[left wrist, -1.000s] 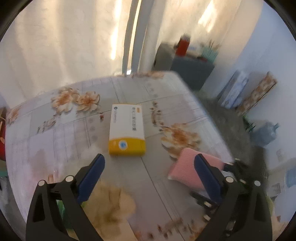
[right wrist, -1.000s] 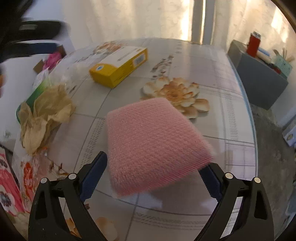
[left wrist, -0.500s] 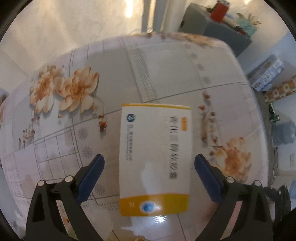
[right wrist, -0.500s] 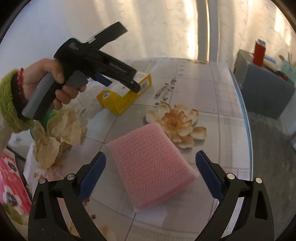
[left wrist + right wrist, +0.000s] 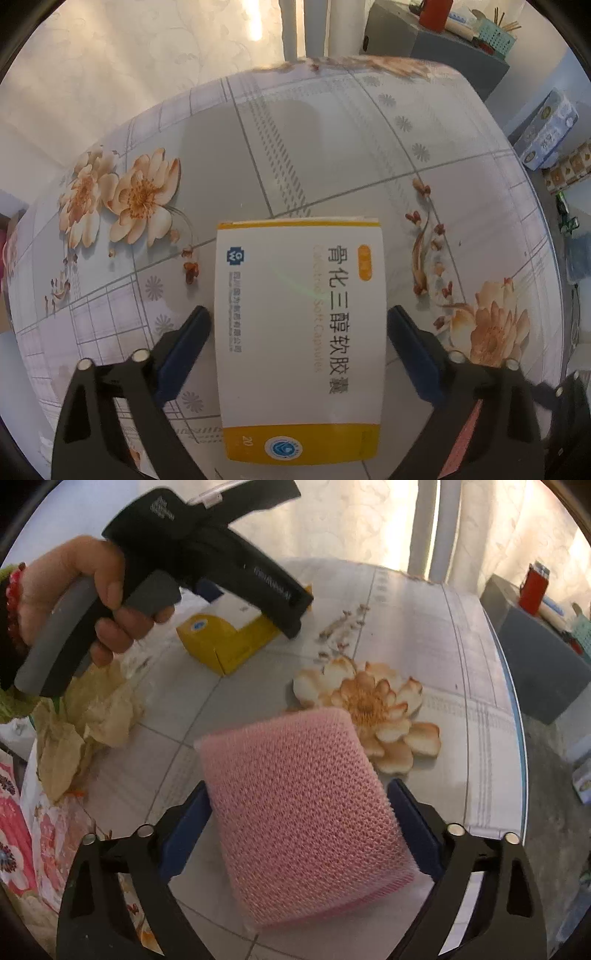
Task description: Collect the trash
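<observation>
The medicine box [image 5: 299, 332], white with a yellow end, lies flat on the floral table [image 5: 332, 147] between the fingers of the left gripper [image 5: 298, 325]; its jaws have just been closing and now stand at the box's two long sides, contact not confirmable. The pink sponge [image 5: 306, 812] lies between the fingers of the right gripper [image 5: 299, 801], whose jaws have also just been closing, with the pads at or against its edges. Crumpled paper [image 5: 81, 731] lies to the left. One second earlier the box lay well ahead of the left gripper; the sponge was already framed.
</observation>
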### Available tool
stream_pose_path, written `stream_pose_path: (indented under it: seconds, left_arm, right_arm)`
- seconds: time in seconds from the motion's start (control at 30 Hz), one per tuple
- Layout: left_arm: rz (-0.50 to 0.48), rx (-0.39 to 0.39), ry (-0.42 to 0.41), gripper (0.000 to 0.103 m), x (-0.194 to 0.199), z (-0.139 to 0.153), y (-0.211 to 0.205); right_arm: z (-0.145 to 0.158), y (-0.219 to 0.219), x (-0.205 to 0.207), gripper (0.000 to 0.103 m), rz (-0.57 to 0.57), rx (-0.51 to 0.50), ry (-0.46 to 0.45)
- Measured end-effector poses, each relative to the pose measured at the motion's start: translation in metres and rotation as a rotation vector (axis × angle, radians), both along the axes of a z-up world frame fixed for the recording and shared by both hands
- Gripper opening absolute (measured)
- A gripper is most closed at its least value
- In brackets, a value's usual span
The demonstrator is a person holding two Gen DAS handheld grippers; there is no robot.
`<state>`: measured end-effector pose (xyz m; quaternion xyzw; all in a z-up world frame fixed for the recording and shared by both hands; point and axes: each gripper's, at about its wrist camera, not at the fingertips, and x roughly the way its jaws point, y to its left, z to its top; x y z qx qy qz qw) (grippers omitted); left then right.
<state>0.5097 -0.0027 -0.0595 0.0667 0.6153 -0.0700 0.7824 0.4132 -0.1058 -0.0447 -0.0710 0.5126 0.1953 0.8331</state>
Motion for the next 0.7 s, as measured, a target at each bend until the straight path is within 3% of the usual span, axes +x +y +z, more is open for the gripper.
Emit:
stream_pose_path:
  seconds: [0.1,0.27,0.5,0.7]
  left_arm:
    - [-0.003,0.0,-0.014,0.07,0.001,0.004,-0.007]
    - [-0.025,0.027,-0.033,0.07,0.0,0.009,-0.014]
    - [-0.038,0.0,-0.028,0.069,-0.022,0.006,-0.027]
    - [-0.018,-0.147,-0.056,0.069,-0.045,0.026,-0.028]
  right_arm:
    - [-0.002,0.003,-0.007,0.085,-0.019,-0.011,0.007]
    - [-0.001,0.003,-0.016,0.081,-0.074,-0.011,0.015]
    - [0.0,-0.016,-0.036,0.08,-0.192,0.111,0.069]
    - [0.004,-0.038,-0.058,0.079,-0.251,0.207,0.131]
